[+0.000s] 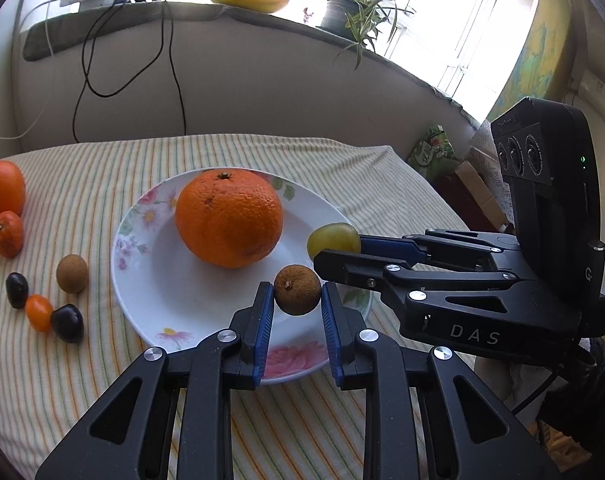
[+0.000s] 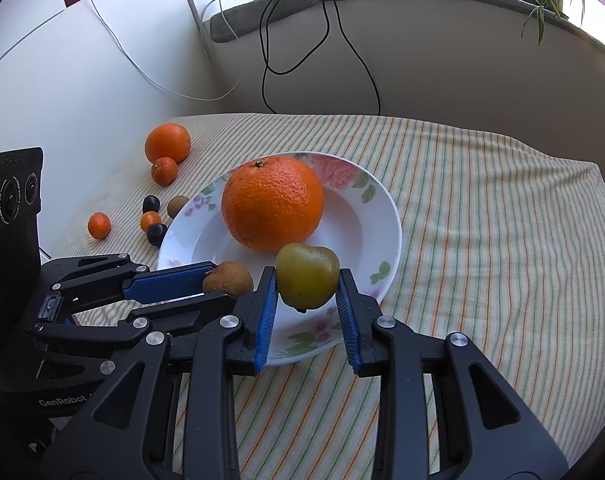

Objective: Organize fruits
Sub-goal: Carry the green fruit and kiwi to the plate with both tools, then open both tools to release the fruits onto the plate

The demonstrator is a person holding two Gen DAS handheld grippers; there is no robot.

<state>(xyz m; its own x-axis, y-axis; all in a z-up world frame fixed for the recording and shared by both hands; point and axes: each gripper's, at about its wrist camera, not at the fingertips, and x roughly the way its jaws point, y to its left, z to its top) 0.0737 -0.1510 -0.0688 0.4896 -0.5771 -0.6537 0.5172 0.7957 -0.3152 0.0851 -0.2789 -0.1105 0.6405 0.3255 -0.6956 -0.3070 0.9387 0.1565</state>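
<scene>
A white floral plate (image 1: 150, 280) (image 2: 378, 220) lies on the striped cloth with a large orange (image 1: 228, 218) (image 2: 272, 202) in it. My left gripper (image 1: 297, 292) is shut on a small brown round fruit (image 1: 297, 289) (image 2: 227, 278), held just above the plate's near rim. My right gripper (image 2: 307, 280) is shut on a yellow-green plum-like fruit (image 2: 307, 274) (image 1: 333, 239), also over the near side of the plate. The two grippers sit side by side, the right one coming in from the right in the left wrist view.
Left of the plate lie loose fruits: an orange (image 2: 167, 143), small tangerines (image 2: 164, 171) (image 2: 99, 225), a brown fruit (image 1: 71, 273), dark grapes (image 1: 66, 323) (image 1: 16, 290) and an orange cherry tomato (image 1: 38, 312). Cables (image 2: 342, 40) hang on the wall behind. The table drops off at right.
</scene>
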